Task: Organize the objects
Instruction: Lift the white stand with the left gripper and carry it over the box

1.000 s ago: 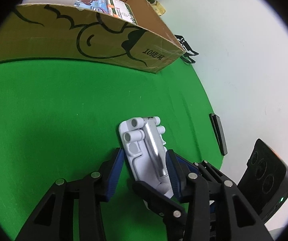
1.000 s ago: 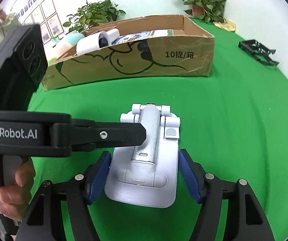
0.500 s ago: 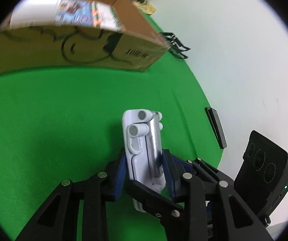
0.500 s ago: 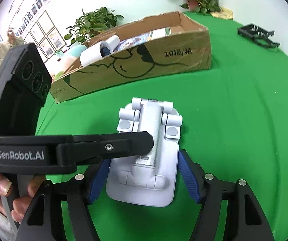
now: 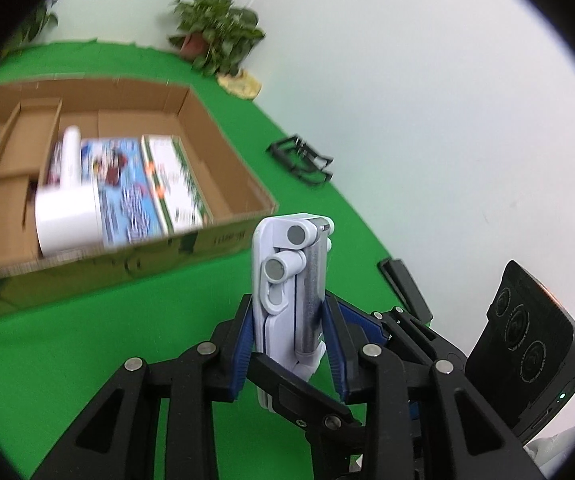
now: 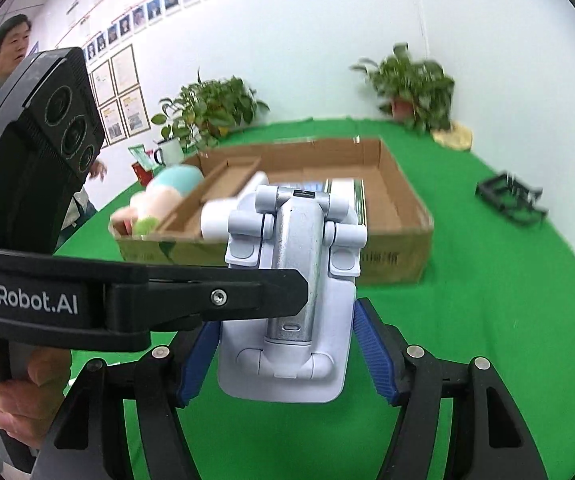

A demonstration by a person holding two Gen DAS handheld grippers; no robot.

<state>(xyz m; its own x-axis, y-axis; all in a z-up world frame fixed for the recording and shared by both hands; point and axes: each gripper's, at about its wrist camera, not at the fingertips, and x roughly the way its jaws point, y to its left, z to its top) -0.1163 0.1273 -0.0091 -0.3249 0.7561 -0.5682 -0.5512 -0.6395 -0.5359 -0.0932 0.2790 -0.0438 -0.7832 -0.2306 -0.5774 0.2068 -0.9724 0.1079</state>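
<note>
A white and silver folding phone stand (image 5: 287, 280) is lifted off the green table, held edge-on between the blue pads of my left gripper (image 5: 287, 336), which is shut on it. In the right wrist view the stand (image 6: 291, 292) faces me flat, and my right gripper (image 6: 283, 352) also grips it by its side edges. The left gripper's finger (image 6: 223, 296) crosses in front of the stand from the left. The open cardboard box (image 5: 223, 168) lies beyond, holding a white roll (image 5: 67, 208) and printed books (image 5: 127, 192).
A black folded stand (image 5: 301, 158) lies right of the box. A dark flat device (image 5: 405, 286) lies at the table's right edge. Soft toys (image 6: 159, 196) sit at the box's left end. Potted plants (image 6: 411, 80) stand at the back. A person (image 6: 3, 52) stands far left.
Both grippers closed on the phone stand and lifted it off the table. The views have tilted up, so the box's inside and the far wall now show.
</note>
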